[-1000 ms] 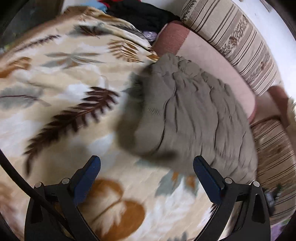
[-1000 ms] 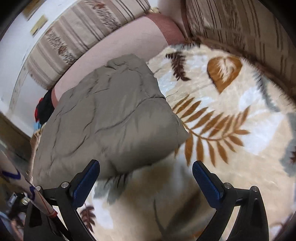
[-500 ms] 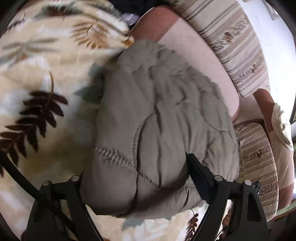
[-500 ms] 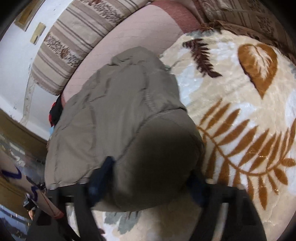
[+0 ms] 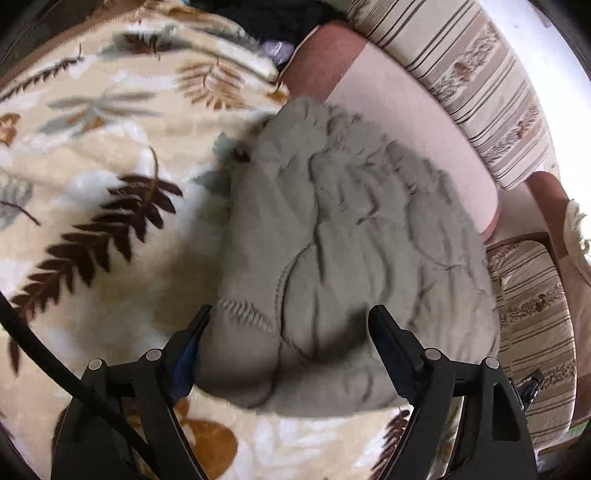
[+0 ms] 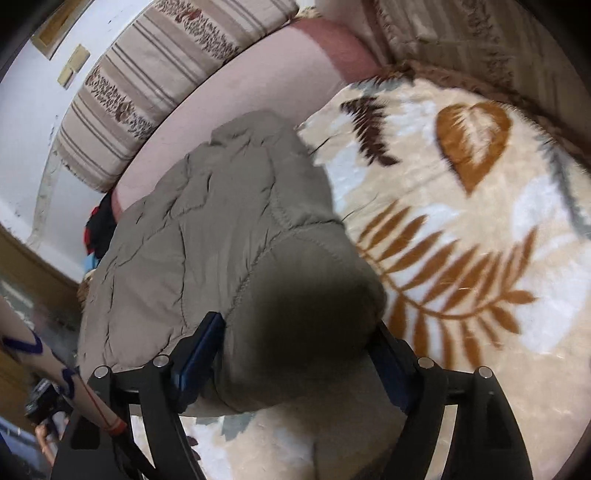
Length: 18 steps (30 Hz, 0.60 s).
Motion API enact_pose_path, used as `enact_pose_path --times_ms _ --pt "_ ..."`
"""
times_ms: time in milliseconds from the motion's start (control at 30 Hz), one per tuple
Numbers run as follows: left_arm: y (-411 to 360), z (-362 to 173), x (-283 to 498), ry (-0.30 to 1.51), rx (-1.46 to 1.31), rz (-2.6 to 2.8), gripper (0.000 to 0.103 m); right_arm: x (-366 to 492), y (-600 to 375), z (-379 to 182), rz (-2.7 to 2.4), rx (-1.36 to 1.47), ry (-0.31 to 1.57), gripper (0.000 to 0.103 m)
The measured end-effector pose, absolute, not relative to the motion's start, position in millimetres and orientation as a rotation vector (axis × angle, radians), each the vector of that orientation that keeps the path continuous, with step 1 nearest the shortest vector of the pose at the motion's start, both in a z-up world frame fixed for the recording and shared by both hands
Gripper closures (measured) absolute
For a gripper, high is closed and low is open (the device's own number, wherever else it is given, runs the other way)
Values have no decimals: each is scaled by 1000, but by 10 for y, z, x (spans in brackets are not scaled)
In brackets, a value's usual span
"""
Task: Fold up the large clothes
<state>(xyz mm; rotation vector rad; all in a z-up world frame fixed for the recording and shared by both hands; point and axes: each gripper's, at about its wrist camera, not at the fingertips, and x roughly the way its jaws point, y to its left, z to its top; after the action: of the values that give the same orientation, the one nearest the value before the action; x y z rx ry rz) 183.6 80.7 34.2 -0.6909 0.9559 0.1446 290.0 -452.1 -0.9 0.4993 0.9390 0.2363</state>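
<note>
A folded olive-grey quilted jacket (image 5: 343, 240) lies on a cream blanket with a leaf print (image 5: 92, 166); it also shows in the right wrist view (image 6: 221, 240). My left gripper (image 5: 290, 325) has its jaws wide apart, one on each side of the jacket's near end, and the padded fabric fills the gap between them. My right gripper (image 6: 295, 339) stands the same way at the jacket's other end, jaws on either side of a thick fold. The blanket (image 6: 461, 221) spreads to the right there.
A pink sofa seat (image 5: 406, 122) and striped cushions (image 5: 480, 74) border the blanket at the back. A pile of dark clothes (image 5: 266, 18) lies at the far end. A striped armrest (image 5: 532, 314) is on the right.
Both grippers have moved forward from open blanket onto the jacket's ends, so that the fabric now sits between their jaws. The jaws have narrowed a little.
</note>
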Motion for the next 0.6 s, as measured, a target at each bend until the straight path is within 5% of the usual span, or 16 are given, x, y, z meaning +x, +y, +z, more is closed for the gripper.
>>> enact_pose_path --times_ms 367,600 --pt "17 900 1861 934 -385 122 20 2677 -4043 718 146 159 760 18" --pt "-701 597 2505 1018 -172 114 20 3095 -3403 372 126 -101 796 20"
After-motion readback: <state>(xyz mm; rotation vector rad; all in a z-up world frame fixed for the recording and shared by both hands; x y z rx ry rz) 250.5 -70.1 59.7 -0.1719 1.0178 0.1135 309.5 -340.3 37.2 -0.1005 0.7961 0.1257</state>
